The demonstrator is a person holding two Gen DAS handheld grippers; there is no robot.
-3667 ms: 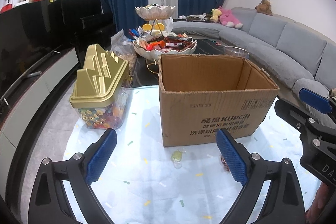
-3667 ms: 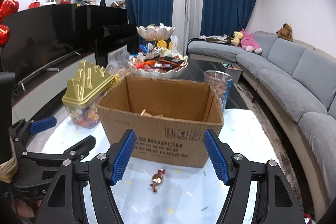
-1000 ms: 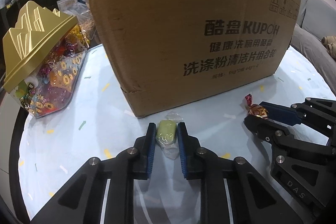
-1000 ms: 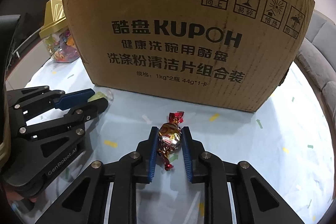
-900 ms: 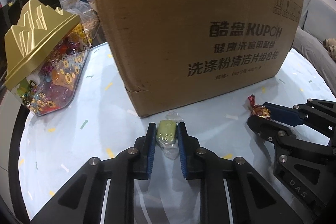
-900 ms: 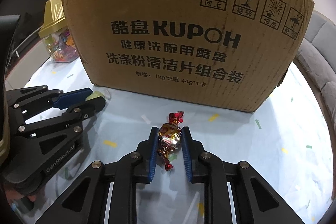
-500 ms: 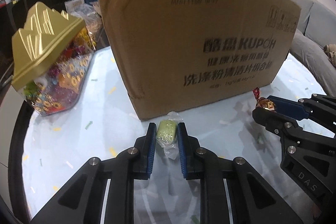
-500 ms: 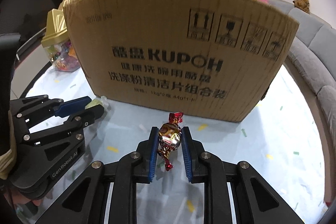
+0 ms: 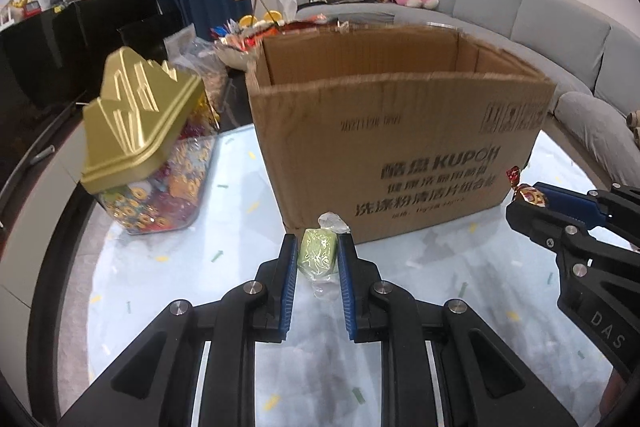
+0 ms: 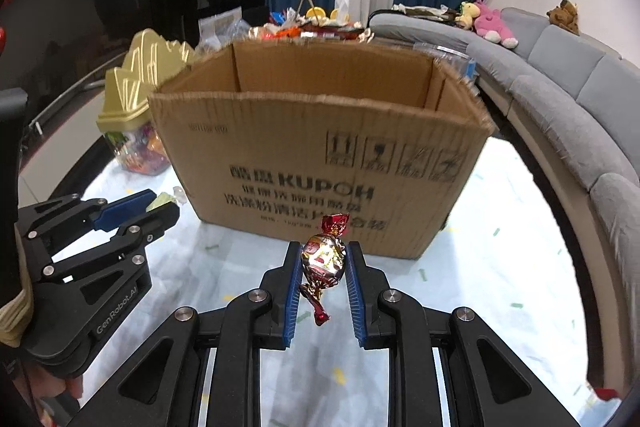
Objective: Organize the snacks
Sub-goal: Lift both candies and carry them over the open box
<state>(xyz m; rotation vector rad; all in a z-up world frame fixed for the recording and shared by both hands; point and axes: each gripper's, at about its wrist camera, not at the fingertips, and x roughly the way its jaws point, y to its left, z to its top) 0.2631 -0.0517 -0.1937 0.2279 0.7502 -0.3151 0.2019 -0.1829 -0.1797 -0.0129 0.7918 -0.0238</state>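
Note:
My left gripper (image 9: 317, 254) is shut on a green wrapped candy (image 9: 316, 251) and holds it above the table, in front of the open cardboard box (image 9: 400, 151). My right gripper (image 10: 322, 259) is shut on a red-and-gold foil candy (image 10: 324, 255), also lifted, near the front wall of the box (image 10: 320, 163). Each gripper shows in the other's view: the right one with its candy at the right edge (image 9: 532, 197), the left one with its candy at the left (image 10: 156, 205). The box's top is open.
A clear candy jar with a gold lid (image 9: 140, 143) stands left of the box. A tiered dish of snacks (image 10: 304, 23) stands behind the box. A grey sofa (image 10: 560, 99) curves along the right. The table top (image 9: 200, 267) is pale with confetti specks.
Both grippers have risen with their candies, from table level in front of the box wall to a height where the box's open top shows. Both stay shut.

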